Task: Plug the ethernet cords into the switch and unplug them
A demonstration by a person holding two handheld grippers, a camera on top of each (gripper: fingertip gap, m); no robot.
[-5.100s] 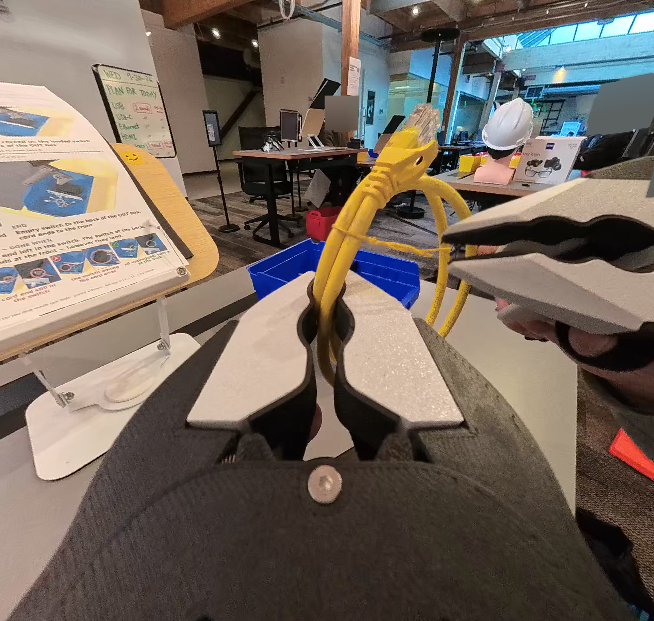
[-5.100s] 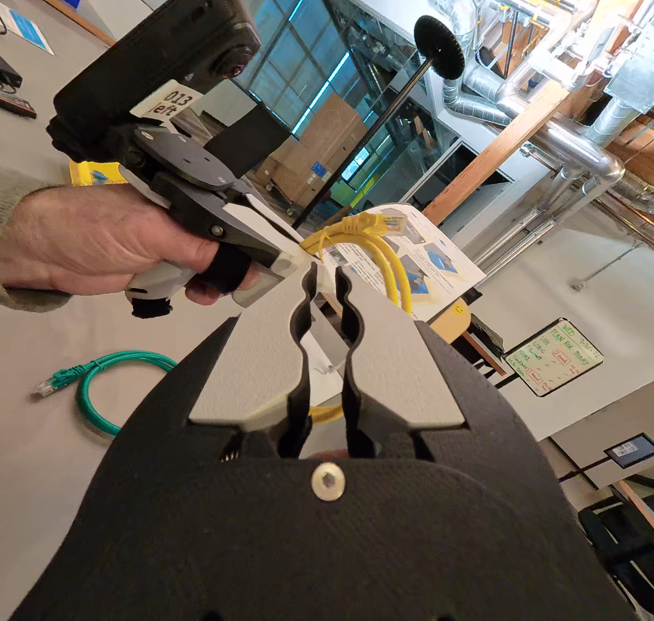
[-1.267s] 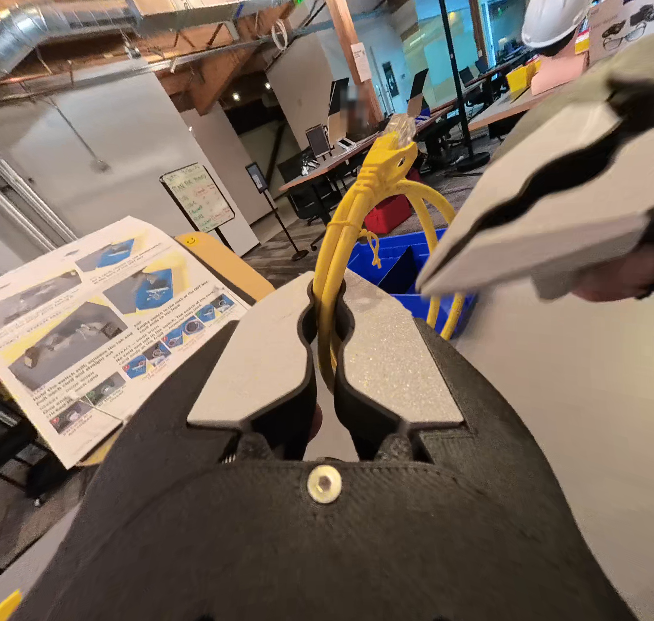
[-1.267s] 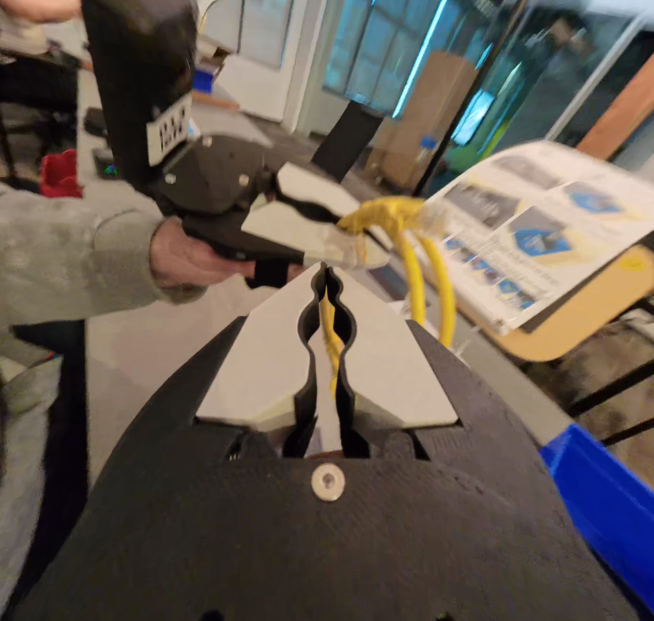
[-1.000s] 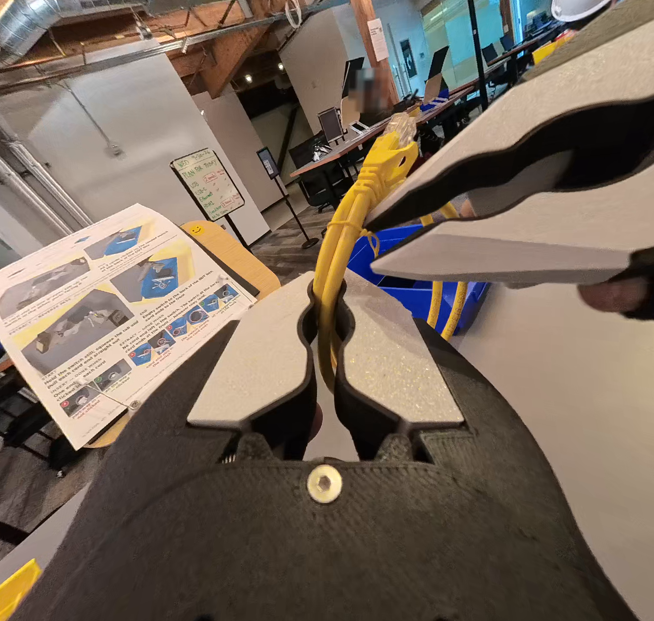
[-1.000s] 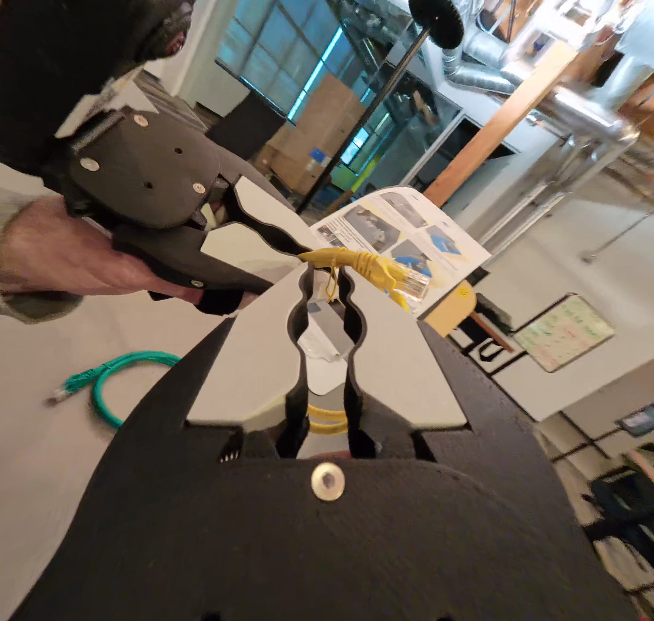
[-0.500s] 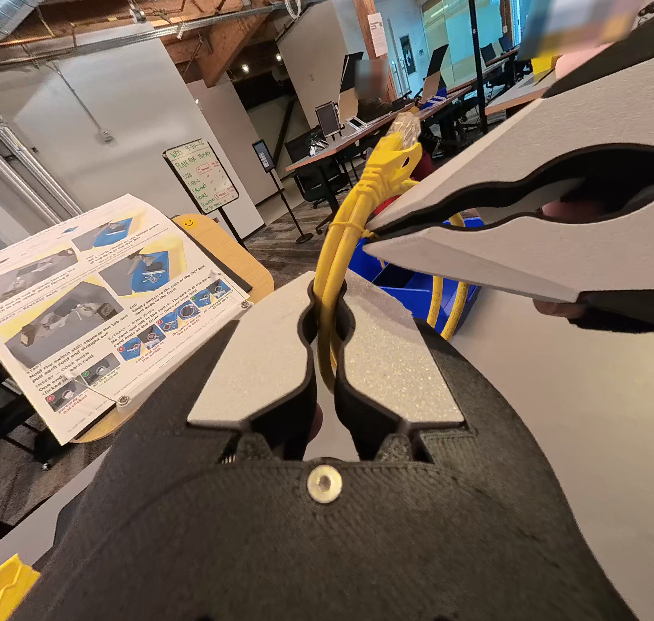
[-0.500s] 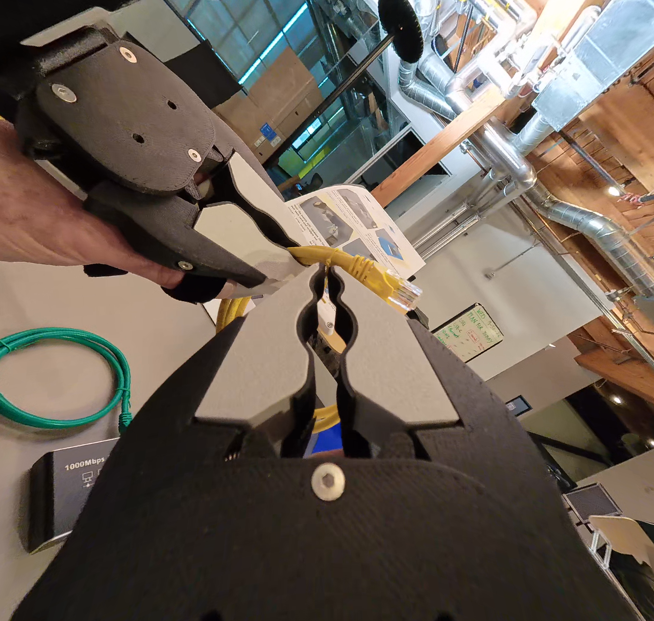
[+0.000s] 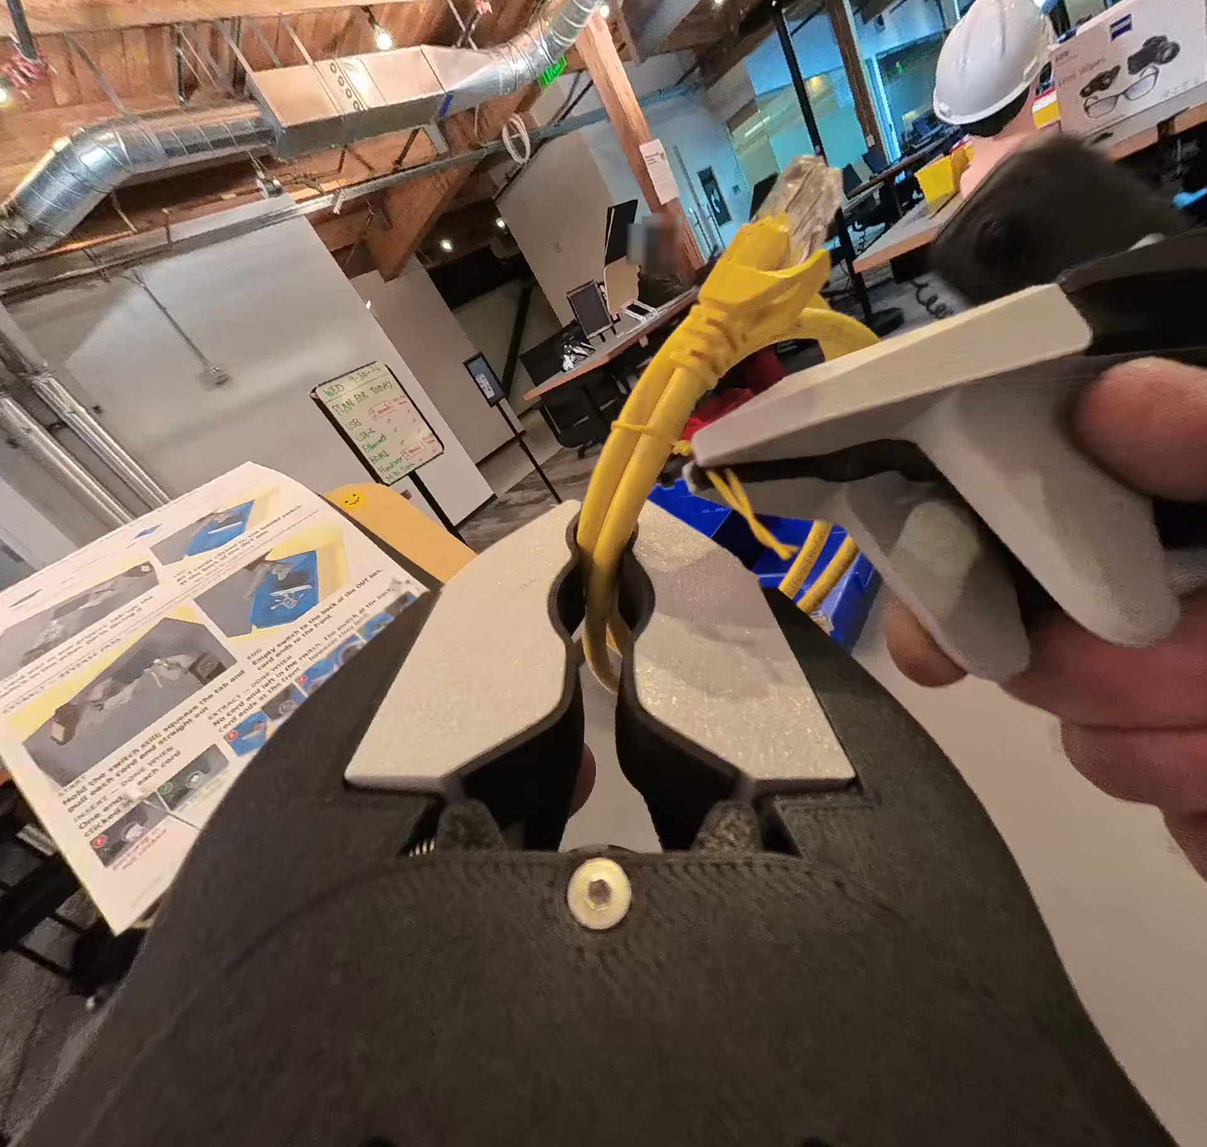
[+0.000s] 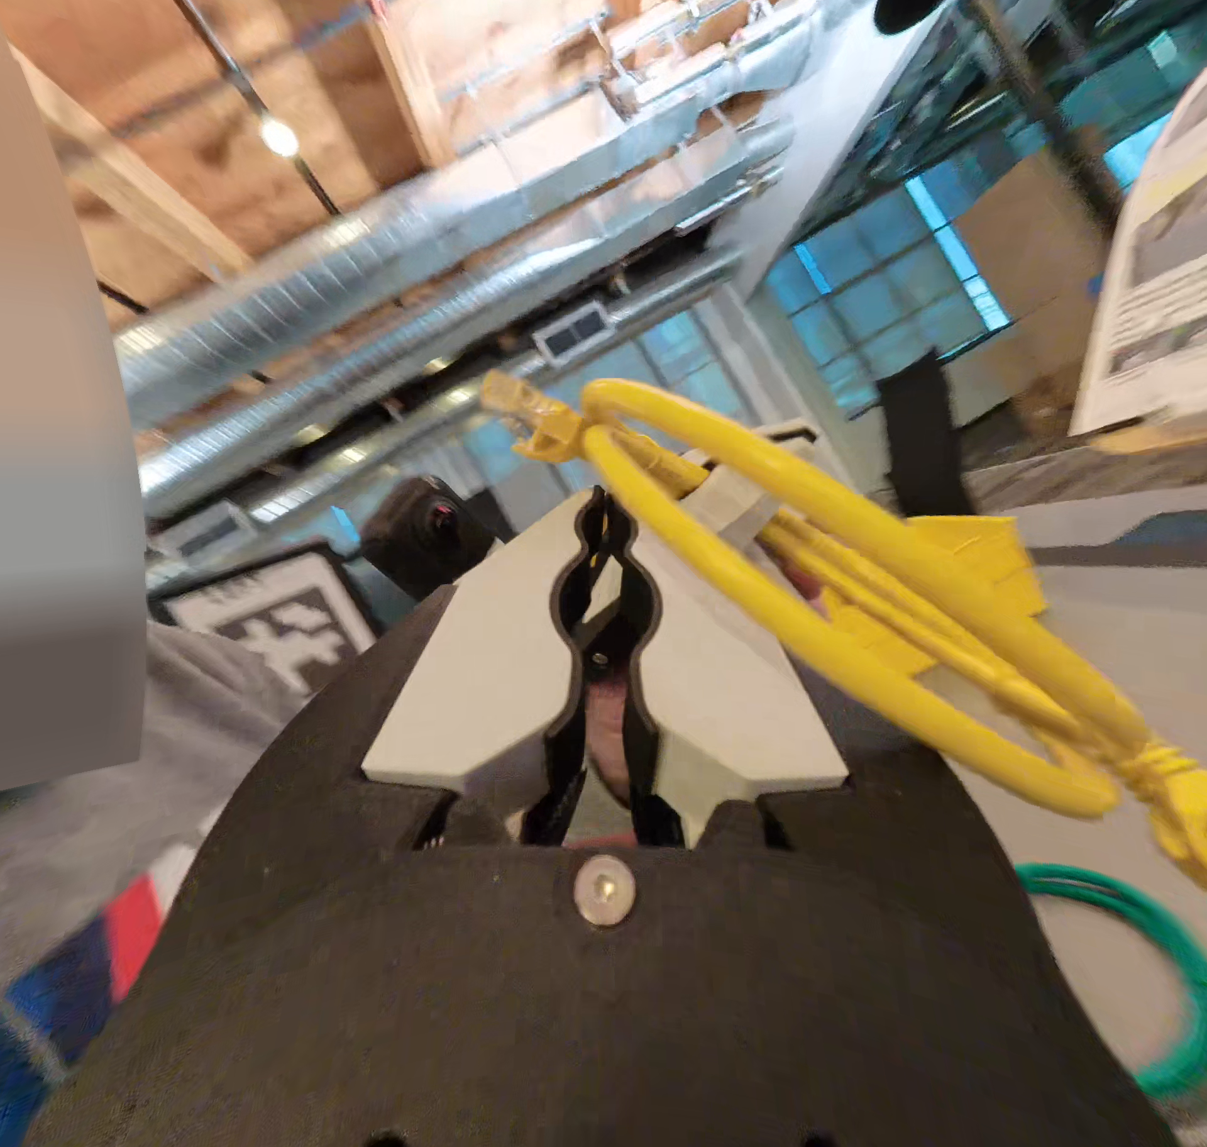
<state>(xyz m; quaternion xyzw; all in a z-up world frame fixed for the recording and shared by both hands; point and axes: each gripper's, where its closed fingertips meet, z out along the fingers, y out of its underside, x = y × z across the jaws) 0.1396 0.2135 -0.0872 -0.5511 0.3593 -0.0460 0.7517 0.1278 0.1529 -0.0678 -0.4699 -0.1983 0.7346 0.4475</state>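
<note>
My left gripper [image 9: 604,521] is shut on a coiled yellow ethernet cord [image 9: 653,410] and holds it up, with its clear plug [image 9: 793,214] pointing up and away. My right gripper [image 9: 692,469] comes in from the right, its tips shut on the thin yellow twist tie [image 9: 751,514] of the coil. In the right wrist view my right gripper [image 10: 597,498] is shut with the thin tie at its tips. The yellow cord [image 10: 751,567] loops off to the right, one plug [image 10: 522,403] at the top, and the left gripper's fingers [image 10: 731,501] show behind it. No switch is in view.
A green cord [image 10: 1169,959] lies on the white table [image 9: 1045,887]. A blue bin [image 9: 738,534] stands behind the grippers. A printed instruction sheet [image 9: 163,625] leans at the left. A bare hand [image 9: 1143,691] holds the right gripper. The grippers' ends are close to 6 cm from one another.
My right gripper has rolled over and its view has swung up to the ceiling; the switch and table have left it. The left gripper still holds the yellow coil, tilted a little higher.
</note>
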